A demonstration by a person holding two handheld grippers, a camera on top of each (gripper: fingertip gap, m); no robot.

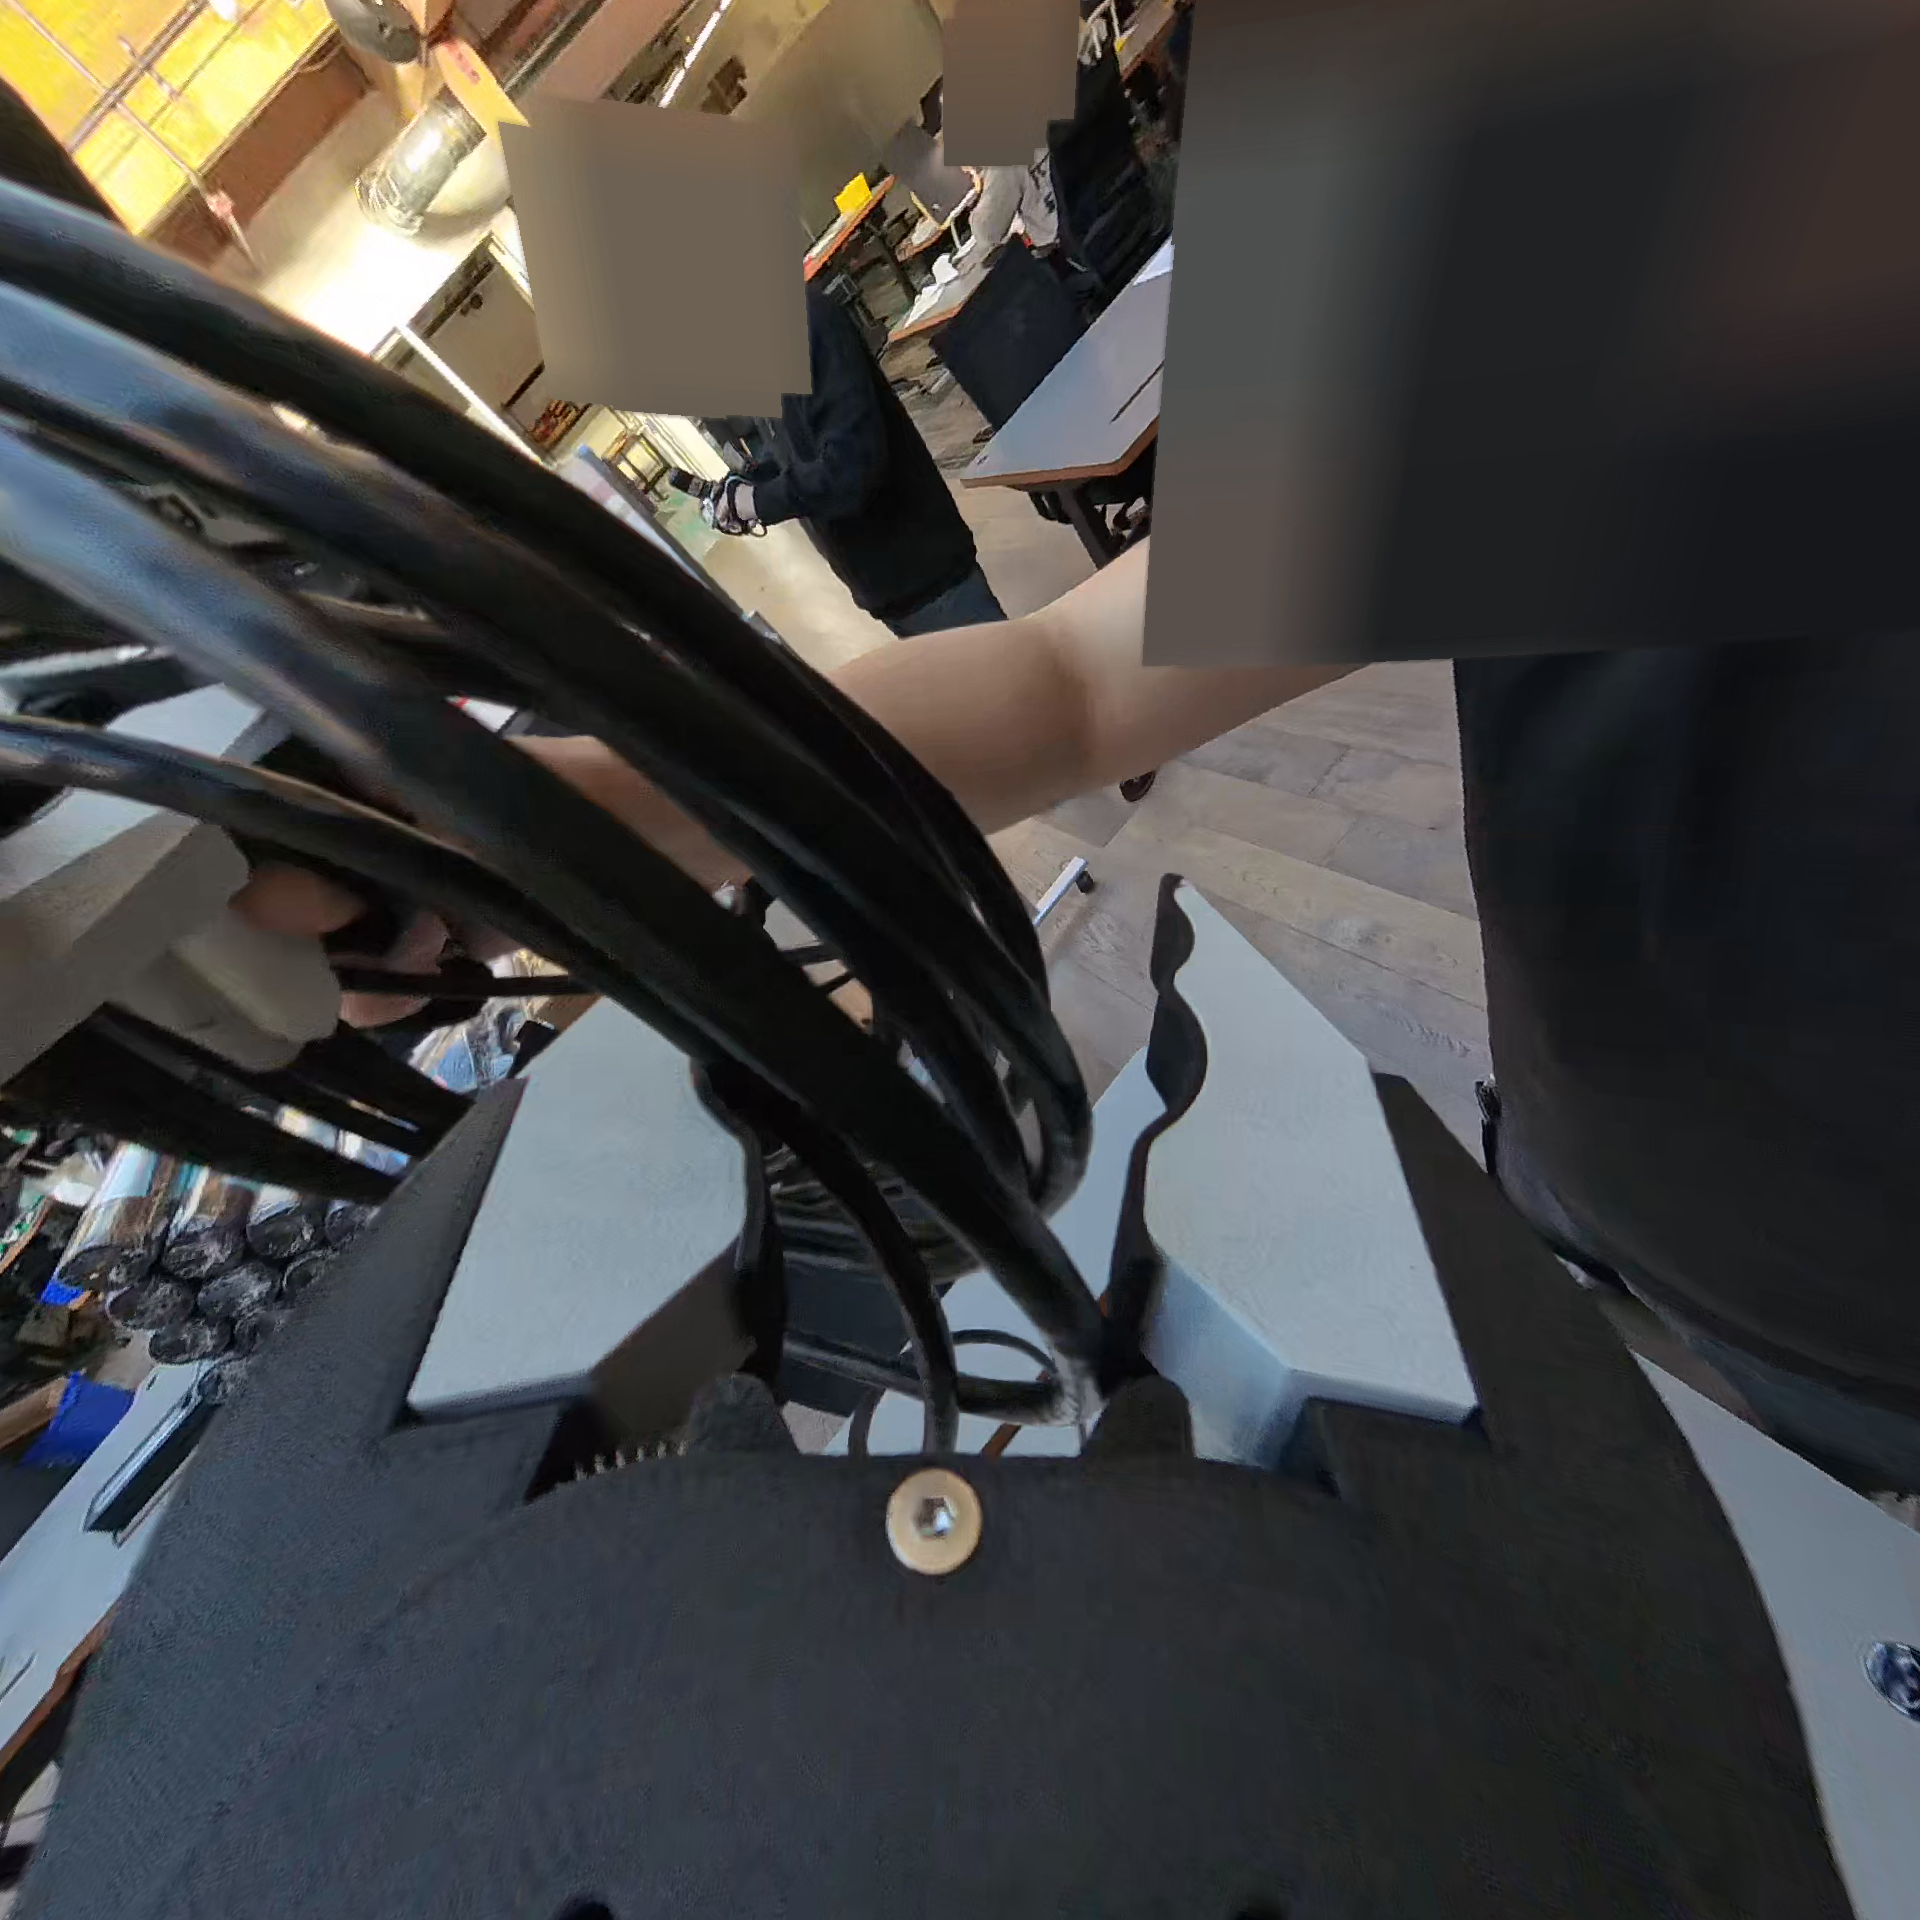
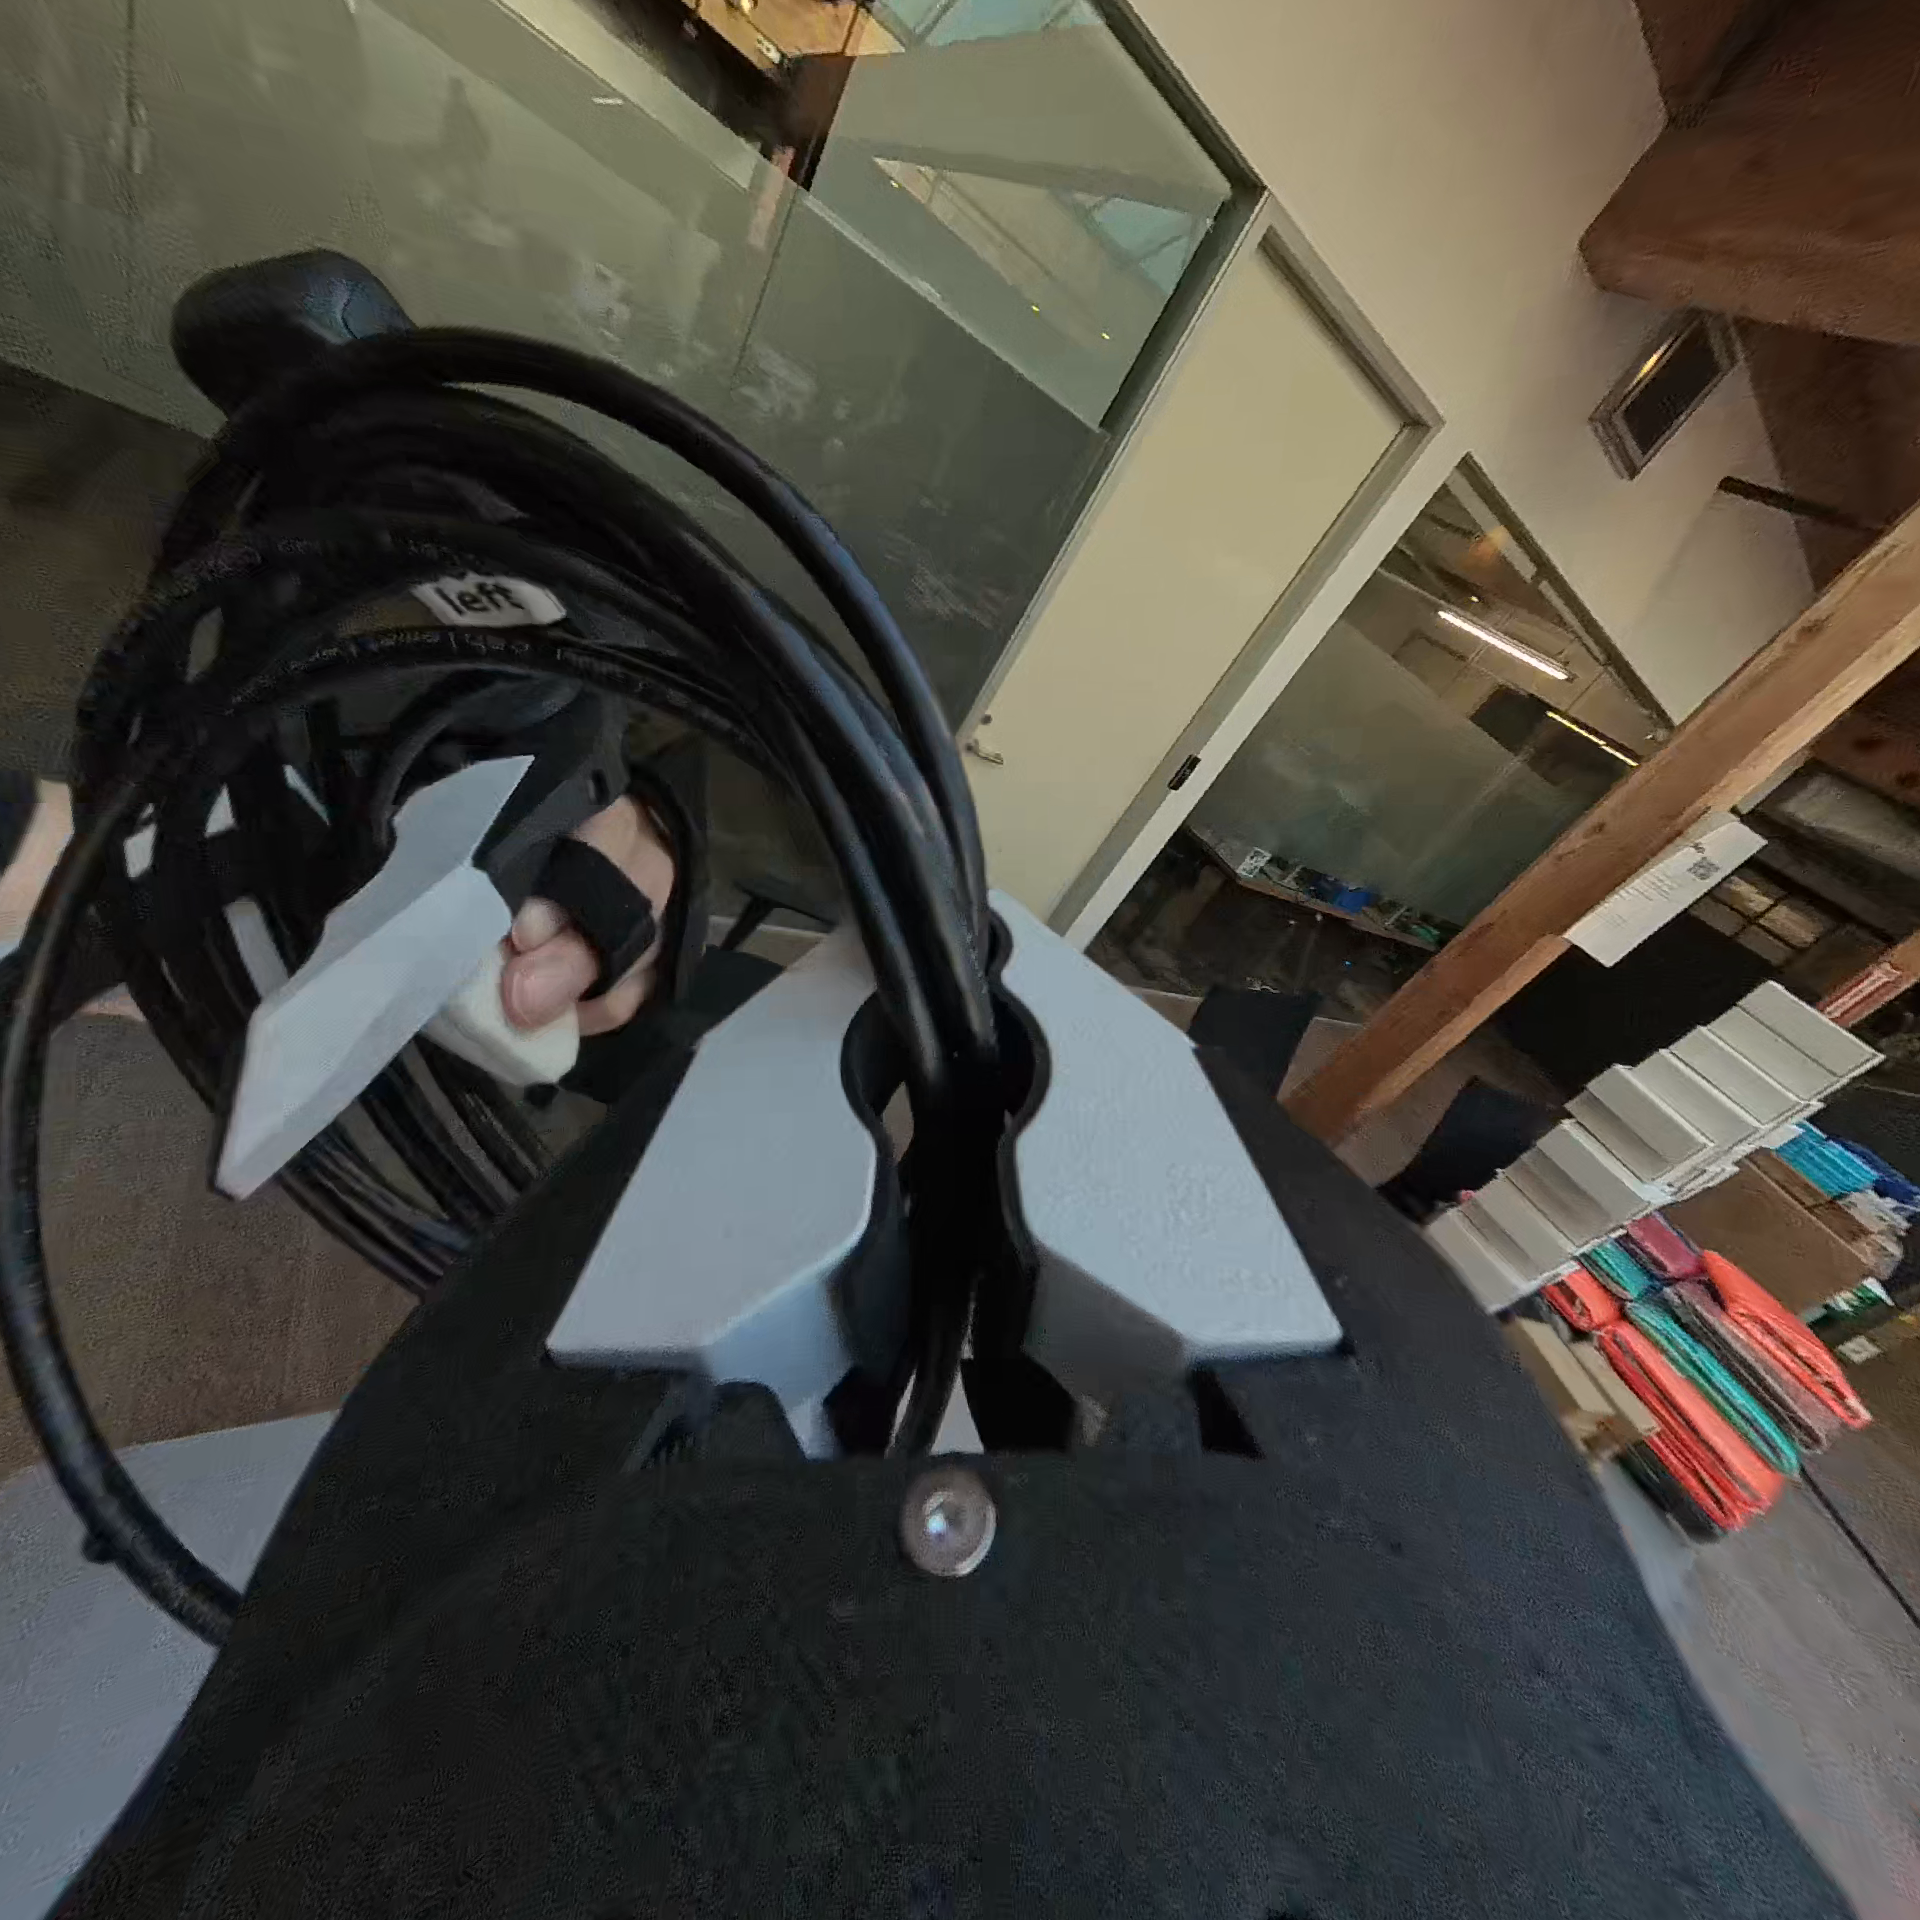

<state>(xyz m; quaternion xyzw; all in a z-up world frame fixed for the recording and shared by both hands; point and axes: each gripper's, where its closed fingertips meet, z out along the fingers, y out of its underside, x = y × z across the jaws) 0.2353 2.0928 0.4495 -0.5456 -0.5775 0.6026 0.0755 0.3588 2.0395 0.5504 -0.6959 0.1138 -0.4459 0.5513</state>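
Left wrist view. At far left the other gripper (image 1: 156, 935) shows pale against a hand, its fingers reaching in toward a bundle of black cable (image 1: 582, 665) that arcs from the upper left down into the centre. The loops are gathered in several turns, which would keep the cable from sagging or tangling while it is carried clear of any table. The left gripper (image 1: 935, 1174) has its fingers spread, with a visible gap between the pads; the loops pass through that gap and lie against the inner edge of the right finger, so the bundle appears to hang there rather than be pinched. Beyond, a bare forearm (image 1: 1049, 717) crosses the middle, and a person in dark clothing (image 1: 883, 499) stands on the wooden floor (image 1: 1299, 810) well apart.

Right wrist view. At left, the same coil (image 2: 343, 665), bearing a small white tag (image 2: 488, 601), encircles the left gripper and the strapped hand (image 2: 582, 935) that holds it. In the centre, the right gripper (image 2: 940, 1049) has its fingers pressed close on several strands, pinching them in the scalloped notch between the pads; this grip seemingly fixes one side of the coil. At far right, stacked pale bins (image 2: 1662, 1122) and coloured bags (image 2: 1704, 1361) sit on shelving.
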